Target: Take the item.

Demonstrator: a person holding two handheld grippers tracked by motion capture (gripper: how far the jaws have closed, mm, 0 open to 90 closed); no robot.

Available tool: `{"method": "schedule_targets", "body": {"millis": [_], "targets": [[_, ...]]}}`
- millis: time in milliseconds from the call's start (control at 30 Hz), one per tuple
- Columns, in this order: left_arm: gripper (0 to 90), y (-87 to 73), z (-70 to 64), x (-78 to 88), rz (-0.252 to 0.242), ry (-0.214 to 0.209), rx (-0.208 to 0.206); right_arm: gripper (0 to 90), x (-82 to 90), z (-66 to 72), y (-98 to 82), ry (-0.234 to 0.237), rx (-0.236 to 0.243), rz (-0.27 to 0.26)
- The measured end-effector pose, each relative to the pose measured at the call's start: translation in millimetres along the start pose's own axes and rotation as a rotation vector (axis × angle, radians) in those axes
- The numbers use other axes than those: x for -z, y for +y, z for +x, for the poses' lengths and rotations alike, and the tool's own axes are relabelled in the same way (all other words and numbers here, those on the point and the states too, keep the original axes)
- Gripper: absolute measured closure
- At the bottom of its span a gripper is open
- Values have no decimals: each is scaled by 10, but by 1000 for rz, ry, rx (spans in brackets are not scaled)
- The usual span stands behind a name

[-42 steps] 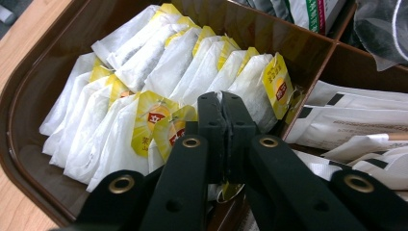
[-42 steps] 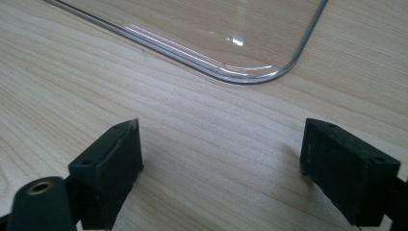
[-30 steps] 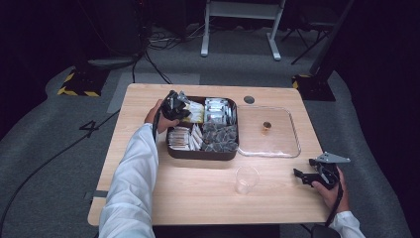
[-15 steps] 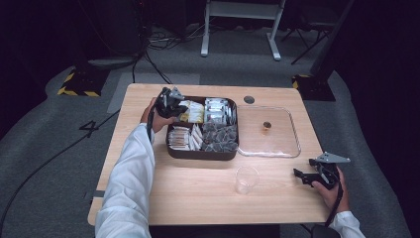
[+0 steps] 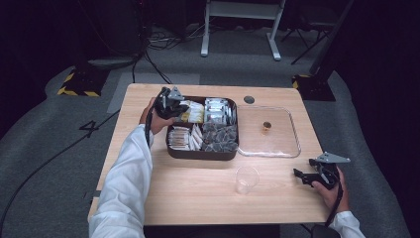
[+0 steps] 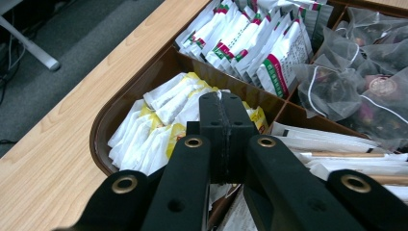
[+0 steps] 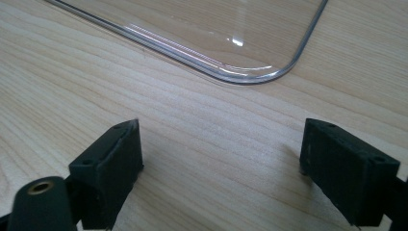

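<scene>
Left gripper has lifted slightly since earlier, jaws pressed together, yellow packets just below; right gripper spread wide.

- The brown divided tray sits mid-worktop, its compartments packed with sachets and tea bags, leaving little room between them.
- The left gripper hangs over the tray's far-left corner, its fingers pressed together just above the yellow-and-white sachets.
- A clear lid lies flat touching the tray's right side, low enough to pass over.
- A clear cup stands alone in front of the tray.
- Bare wood lies between the right gripper and the cup, and between its spread fingers.
</scene>
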State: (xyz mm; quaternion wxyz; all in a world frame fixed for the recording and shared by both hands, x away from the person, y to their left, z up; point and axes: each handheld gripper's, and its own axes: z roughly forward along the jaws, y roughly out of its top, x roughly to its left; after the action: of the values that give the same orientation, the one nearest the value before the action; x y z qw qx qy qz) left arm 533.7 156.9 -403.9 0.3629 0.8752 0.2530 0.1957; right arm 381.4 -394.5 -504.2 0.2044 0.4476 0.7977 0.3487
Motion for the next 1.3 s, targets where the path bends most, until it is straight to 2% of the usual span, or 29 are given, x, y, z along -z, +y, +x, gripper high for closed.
{"method": "schedule_targets", "body": {"millis": [233,333,533,733,1100,1300], "targets": [[896,-51,-55,100,-39,4,13,150,0,0,0,0,-1,0],[896,-72,-80,140,-45,5,4,150,0,-1,0,1,-1,1],[896,-110,-121,213,-74,4,21,150,0,-2,0,1,-1,1],[896,-111,-174,278,-89,3,11,150,0,-2,0,1,-1,1],[896,-87,-293,394,-115,-17,6,150,0,-1,0,1,-2,1],[896,-49,-390,446,-129,-43,0,150,0,-2,0,1,-1,1]]}}
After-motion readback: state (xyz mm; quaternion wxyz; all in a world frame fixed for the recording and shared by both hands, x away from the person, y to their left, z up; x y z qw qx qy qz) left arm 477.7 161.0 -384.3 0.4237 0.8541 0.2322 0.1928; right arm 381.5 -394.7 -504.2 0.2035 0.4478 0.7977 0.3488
